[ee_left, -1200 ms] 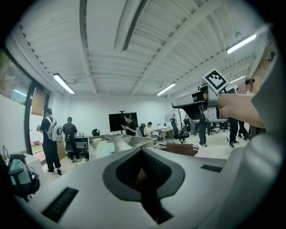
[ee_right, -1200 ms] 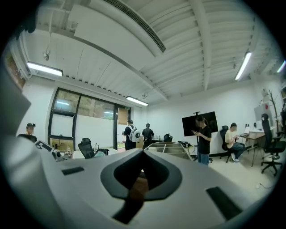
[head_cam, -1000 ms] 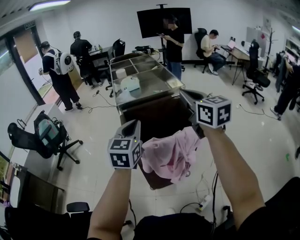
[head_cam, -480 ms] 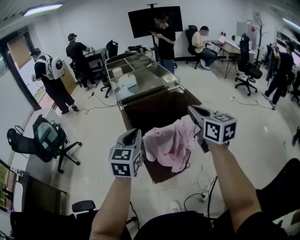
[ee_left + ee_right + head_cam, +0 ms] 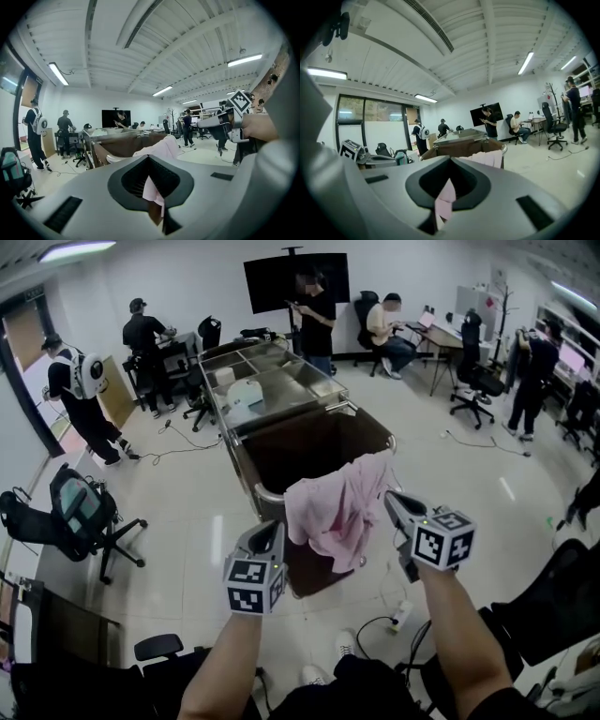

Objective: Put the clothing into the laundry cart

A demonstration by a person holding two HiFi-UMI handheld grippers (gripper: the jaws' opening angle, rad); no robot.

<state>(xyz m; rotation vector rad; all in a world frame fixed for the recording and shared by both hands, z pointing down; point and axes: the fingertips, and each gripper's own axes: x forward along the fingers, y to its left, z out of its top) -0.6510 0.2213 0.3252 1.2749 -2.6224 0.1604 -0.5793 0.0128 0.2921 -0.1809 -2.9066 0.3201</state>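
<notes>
1. Office floor, pale and glossy, in the head view, with people [image 5: 319,310] and swivel chairs [image 5: 80,517] around it. A brown-lined laundry cart [image 5: 309,439] stands at centre. The pink garment [image 5: 337,507] lies draped over the cart's near rim, its long axis hanging down outside, between the left gripper [image 5: 270,529] and the right gripper [image 5: 394,501].
2. Left gripper view: jaws clenched on a pink fold, and the cloth runs ahead towards the cart.
3. Right gripper view: jaws clenched on a pink corner. The cart is straight ahead with the garment over its rim.

Left tool [image 5: 273,526] and right tool [image 5: 389,496] both pinch pink garment [image 5: 337,507].
</notes>
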